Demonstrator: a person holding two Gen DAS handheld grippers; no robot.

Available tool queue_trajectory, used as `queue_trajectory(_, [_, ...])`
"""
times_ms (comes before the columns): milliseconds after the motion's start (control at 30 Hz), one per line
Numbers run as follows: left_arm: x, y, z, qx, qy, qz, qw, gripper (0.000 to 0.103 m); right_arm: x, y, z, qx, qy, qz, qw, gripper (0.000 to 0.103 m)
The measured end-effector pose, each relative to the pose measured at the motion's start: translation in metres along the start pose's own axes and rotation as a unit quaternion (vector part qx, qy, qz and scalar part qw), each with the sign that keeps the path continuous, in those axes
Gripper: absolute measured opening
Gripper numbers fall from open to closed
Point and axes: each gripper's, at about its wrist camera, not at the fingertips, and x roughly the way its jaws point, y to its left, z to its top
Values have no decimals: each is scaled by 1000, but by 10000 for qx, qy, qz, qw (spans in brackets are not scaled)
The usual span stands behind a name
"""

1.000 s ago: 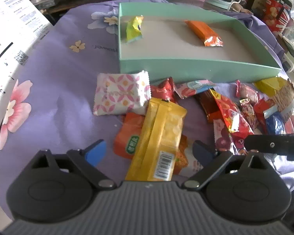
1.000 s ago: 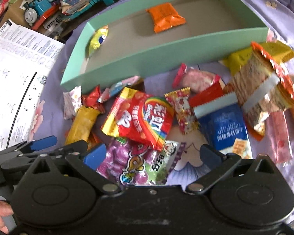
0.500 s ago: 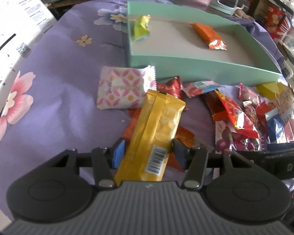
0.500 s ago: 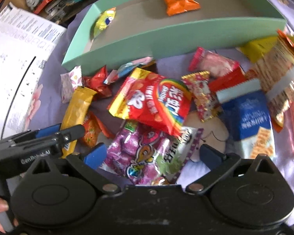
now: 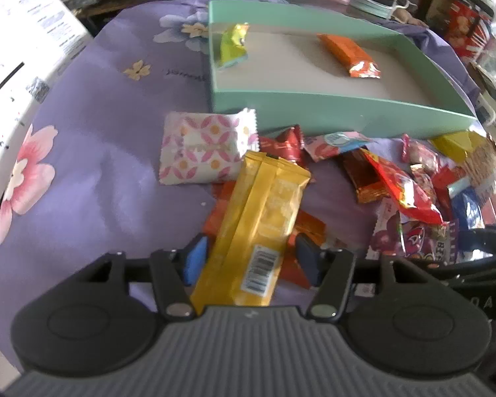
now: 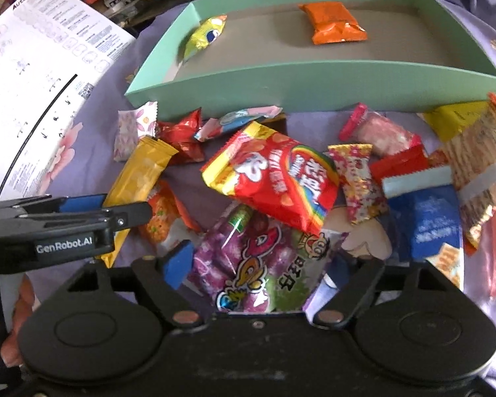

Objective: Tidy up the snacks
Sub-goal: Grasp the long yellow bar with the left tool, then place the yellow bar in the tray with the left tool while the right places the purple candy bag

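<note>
- Your left gripper (image 5: pixel 251 256) has its blue pads pressed to both sides of the long yellow bar (image 5: pixel 258 228); the bar lies atop an orange packet (image 6: pixel 162 213) on the purple flowered cloth (image 5: pixel 92 178)
- Your right gripper (image 6: pixel 258 264) has closed on the purple grape candy bag (image 6: pixel 258 264), which sits under the red rainbow bag (image 6: pixel 274 175)
- The mint-green box (image 6: pixel 314 79) behind the pile holds a yellow-green packet (image 6: pixel 203 36) and an orange pouch (image 6: pixel 334 23), well apart
</note>
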Motion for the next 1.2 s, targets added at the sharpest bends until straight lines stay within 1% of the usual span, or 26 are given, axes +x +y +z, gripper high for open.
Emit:
queue_trajectory(67, [-2, -6, -1, 103, -22, -2, 9999, 42, -4, -6, -2, 64, -14, 27, 10000, 81])
queue_trajectory(167, [-6, -14, -2, 206, -51, 20, 9998, 37, -9, -14, -4, 215, -46, 126, 9997, 79])
queue_trajectory(233, [-8, -17, -2, 226, -50, 3, 9997, 36, -14, -21, -6, 337, -53, 234, 9991, 79])
queue_trajectory(600, [-26, -17, -2, 176, -181, -23, 9997, 34, -40, -42, -15, 585, -246, 523, 9966, 78])
queue_trajectory(833, [-44, -17, 0, 176, -371, -24, 9992, 34, -59, -41, -16, 553, -452, 646, 9954, 77])
queue_trajectory(1067, [-59, -18, 1, 178, -554, -74, 9983, 34, -79, -36, -14, 455, -738, 615, 9943, 77])
queue_trajectory(1200, [-64, -16, 13, 175, -673, -88, 9975, 34, -86, -38, 1, 476, -968, 518, 9928, 77])
